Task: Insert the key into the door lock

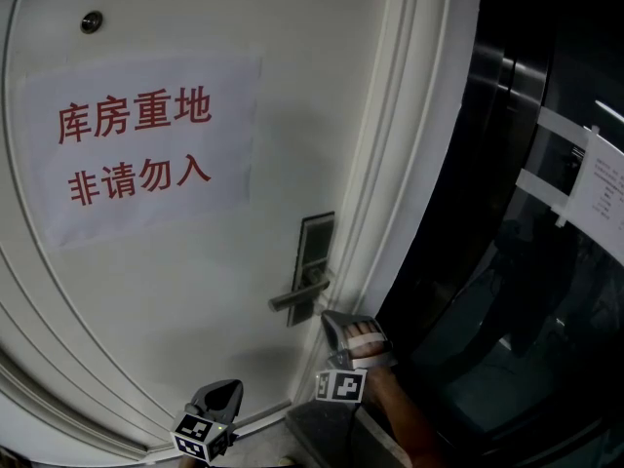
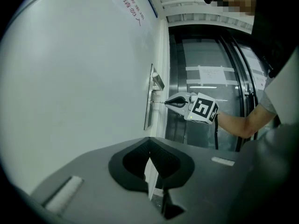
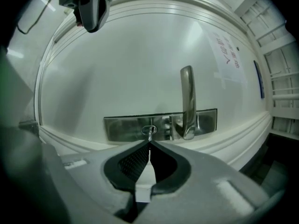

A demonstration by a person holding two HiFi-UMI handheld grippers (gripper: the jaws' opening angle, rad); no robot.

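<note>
On the white door [image 1: 175,291] a metal lock plate [image 1: 314,250] carries a lever handle [image 1: 297,296]. My right gripper [image 1: 330,322] reaches the plate just under the handle. In the right gripper view the right gripper [image 3: 149,144] is shut on a small metal key [image 3: 149,134], whose tip sits in the round keyhole [image 3: 148,129] beside the handle [image 3: 188,101]. From the side, the left gripper view shows the key [image 2: 159,102] bridging the right gripper [image 2: 168,102] and the plate [image 2: 149,108]. My left gripper [image 1: 224,390] hangs low before the door, shut and holding nothing.
A paper sign with red characters [image 1: 136,144] is taped to the door, with a small round fitting [image 1: 91,22] above it. The moulded door frame [image 1: 390,164] runs to the right. Beyond it is a dark glass wall [image 1: 507,281] with taped white papers [image 1: 600,188].
</note>
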